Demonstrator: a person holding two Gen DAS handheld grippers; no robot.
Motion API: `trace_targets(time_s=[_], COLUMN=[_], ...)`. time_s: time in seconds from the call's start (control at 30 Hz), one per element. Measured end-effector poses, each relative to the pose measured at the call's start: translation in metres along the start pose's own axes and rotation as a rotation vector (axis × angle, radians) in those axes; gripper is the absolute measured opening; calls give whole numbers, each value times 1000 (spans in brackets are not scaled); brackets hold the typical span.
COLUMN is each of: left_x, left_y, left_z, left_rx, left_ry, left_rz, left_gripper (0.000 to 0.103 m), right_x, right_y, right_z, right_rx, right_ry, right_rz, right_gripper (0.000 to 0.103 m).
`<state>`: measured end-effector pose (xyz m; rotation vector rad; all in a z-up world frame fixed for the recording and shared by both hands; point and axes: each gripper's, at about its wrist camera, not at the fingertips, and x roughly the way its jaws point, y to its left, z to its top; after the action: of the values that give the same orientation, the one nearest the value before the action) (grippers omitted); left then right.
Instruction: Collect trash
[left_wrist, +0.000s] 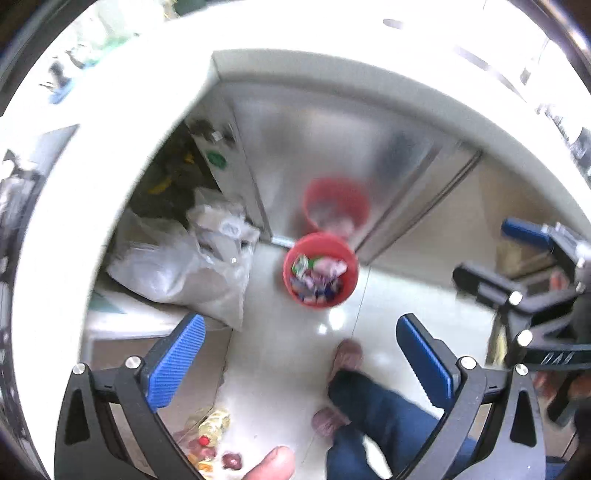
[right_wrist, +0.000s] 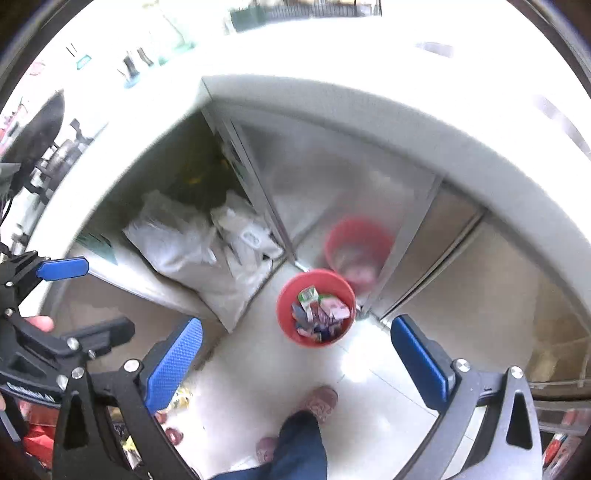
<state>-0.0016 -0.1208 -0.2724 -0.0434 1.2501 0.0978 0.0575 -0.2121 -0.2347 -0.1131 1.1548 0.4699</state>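
Both hand-held grippers, left (left_wrist: 299, 363) and right (right_wrist: 295, 363), hang above the red bin (left_wrist: 320, 275) with jaws apart and empty, trash already inside.

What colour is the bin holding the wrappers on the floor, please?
The bin is red, clearest in the right wrist view.

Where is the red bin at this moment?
The red bin stands on the pale floor, centre of both views, before the steel cabinet door, right of the white bags.
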Motion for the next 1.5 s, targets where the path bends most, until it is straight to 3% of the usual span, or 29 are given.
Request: trace_targets(time_s=[0.13,0.3,0.43,0.63,0.73,0.8,0.9,1.03,1.5], left_x=[-63,-129,-178,-249,-281,-299,-319,-333,-360], left_y=[1,9,6,8,7,3,-5,-4,-12], left_z=[-9,-28,-46,-69,-80,-86,-92,-97,-105], left_rx=[-34,-124,-113,-118,-120,-115,-82,-83,-70], left_ry=[-112,-222,-318,-436,-495,-517,-532,-531,-600], left_rz=[23,-39,16,14,14,65,120,56,14], left_gripper=[103,103,103,103,103,103,103,103,103], right_x=[-59,-123,-169,-229,-246,-259,-273,-284,-304], right_y=[24,49,63,80,89,93,97,101,111], right_z=[-4,-14,-18,-28,-32,-35,-36,-41,-47], right_rx=[1,-23,-49,-87,-112,-114,-88,-76,-106], right_ry=[-111,-236,-314,-411,-455,-481,-490,-502,-542], right_rz=[-52,-91,-94,-110,-161,-165,-134,-135,-142], right_gripper=[102,102,102,102,102,102,102,102,102])
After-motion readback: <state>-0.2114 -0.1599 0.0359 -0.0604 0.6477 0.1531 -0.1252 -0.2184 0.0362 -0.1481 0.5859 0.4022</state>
